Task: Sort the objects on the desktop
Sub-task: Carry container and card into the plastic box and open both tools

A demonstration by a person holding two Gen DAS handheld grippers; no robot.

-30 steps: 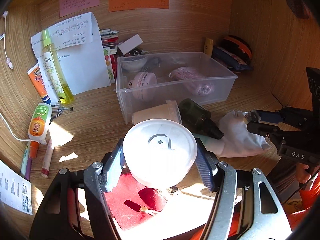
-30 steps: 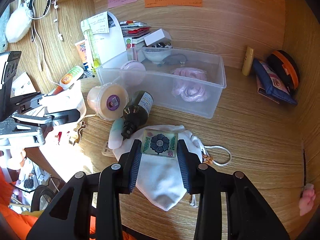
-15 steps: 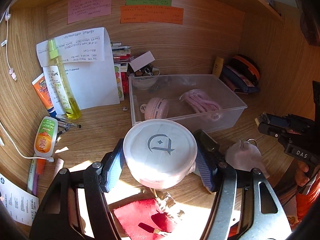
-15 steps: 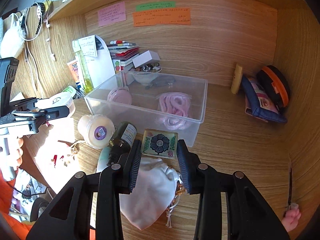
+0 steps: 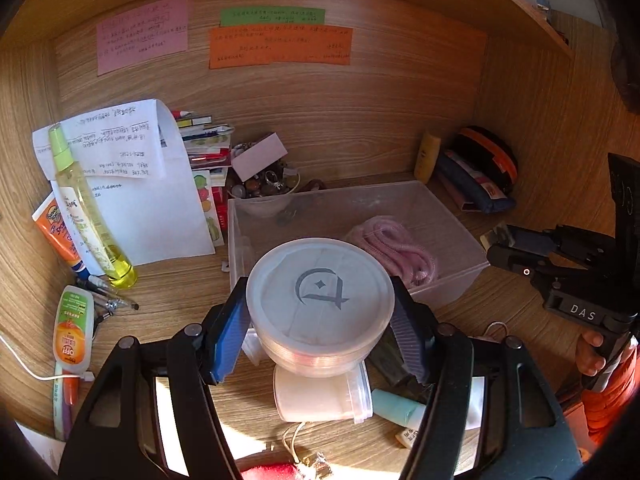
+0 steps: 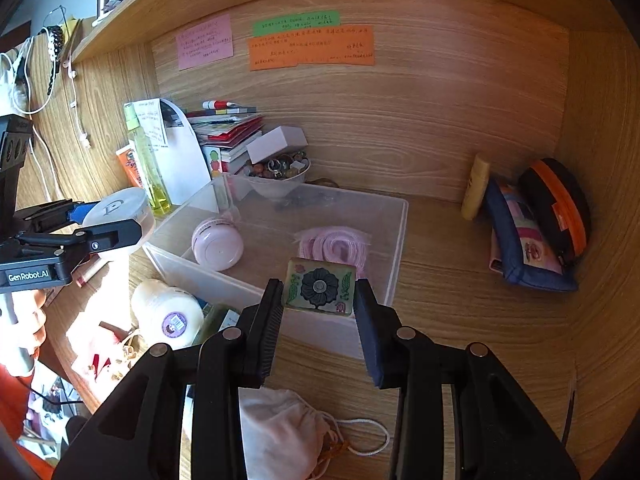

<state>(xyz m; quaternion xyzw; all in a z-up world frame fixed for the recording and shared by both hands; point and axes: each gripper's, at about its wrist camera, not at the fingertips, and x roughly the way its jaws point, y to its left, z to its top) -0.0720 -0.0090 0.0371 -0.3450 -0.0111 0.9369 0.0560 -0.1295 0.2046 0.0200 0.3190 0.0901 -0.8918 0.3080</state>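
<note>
The left gripper (image 5: 320,320) pinches a round white lidded jar (image 5: 320,300) between its blue pads, holding it above the desk with the near left corner of the clear plastic bin (image 5: 460,276) just ahead of it. The right gripper (image 6: 318,312) pinches a small square tile with a dark flower (image 6: 319,286), held over the bin's near wall (image 6: 280,320).

Already inside the bin, ahead of both grippers, lie a pink coiled cord (image 6: 334,246) and a pink round case (image 6: 217,245); at the bin's far end is a white bowl of beads and rings (image 6: 278,172), though I cannot tell whether it stands in the bin or just behind it. So part of the sorting looks done, and the two held items seem next to go in.

Much appears left. Below and behind the left gripper lie a tipped cream jar (image 5: 320,396) and a mint tube (image 5: 400,404); below the right gripper sits a white drawstring pouch (image 6: 280,432). To the left gripper's left are a yellow spray bottle (image 5: 88,208), an orange tube (image 5: 56,228) and a repellent bottle (image 5: 74,328). To the right gripper's right, by the wall, rest a blue pouch (image 6: 524,248) and an orange-trimmed case (image 6: 560,208).
</note>
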